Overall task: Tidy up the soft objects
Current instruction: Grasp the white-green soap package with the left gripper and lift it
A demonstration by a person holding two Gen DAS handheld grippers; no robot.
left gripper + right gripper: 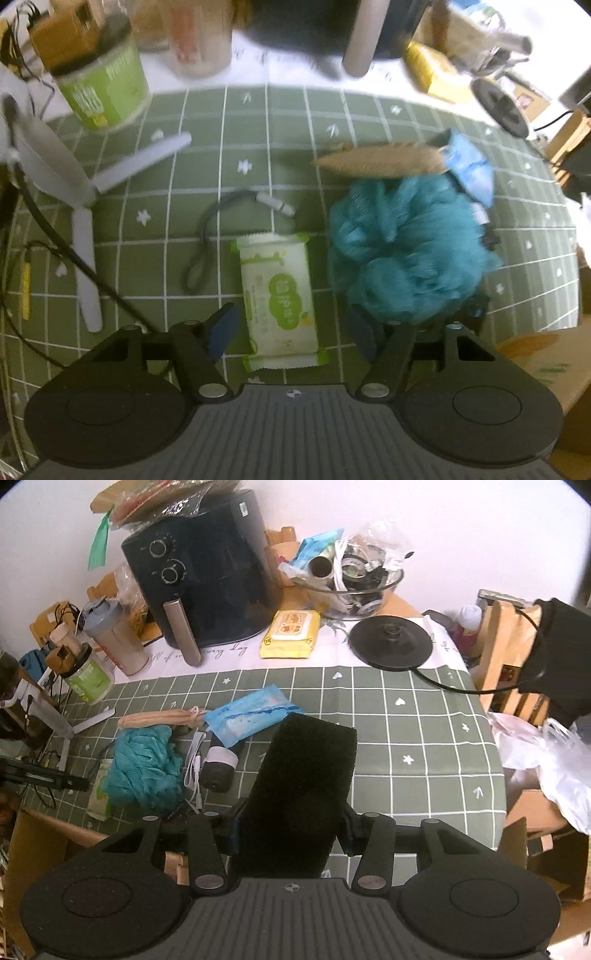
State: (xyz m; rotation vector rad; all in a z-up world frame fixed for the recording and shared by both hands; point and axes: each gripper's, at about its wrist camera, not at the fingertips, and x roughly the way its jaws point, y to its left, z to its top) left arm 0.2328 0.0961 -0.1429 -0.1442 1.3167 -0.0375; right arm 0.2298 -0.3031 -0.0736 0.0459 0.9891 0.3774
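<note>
In the left wrist view a white-and-green tissue pack (279, 299) lies on the green checked cloth (184, 177). My left gripper (293, 330) is open and straddles its near end, with a gap between the pack and each blue pad. A teal mesh bath puff (402, 251) sits just right of it, with a tan cloth piece (380, 162) and a blue wipes pack (469, 166) behind. In the right wrist view my right gripper (291, 830) is shut on a black sponge block (306, 786), held above the table. The puff (144, 764) and the blue pack (251, 716) lie to its left.
A white folding stand (85, 206), a grey looped cord (207, 243) and a green tub (103, 88) are left of the tissue pack. A black air fryer (207, 572), yellow wipes (291, 633), a kettle base (391, 642) and a glass bowl (354, 579) line the back. A dark bottle (219, 764) lies by the puff.
</note>
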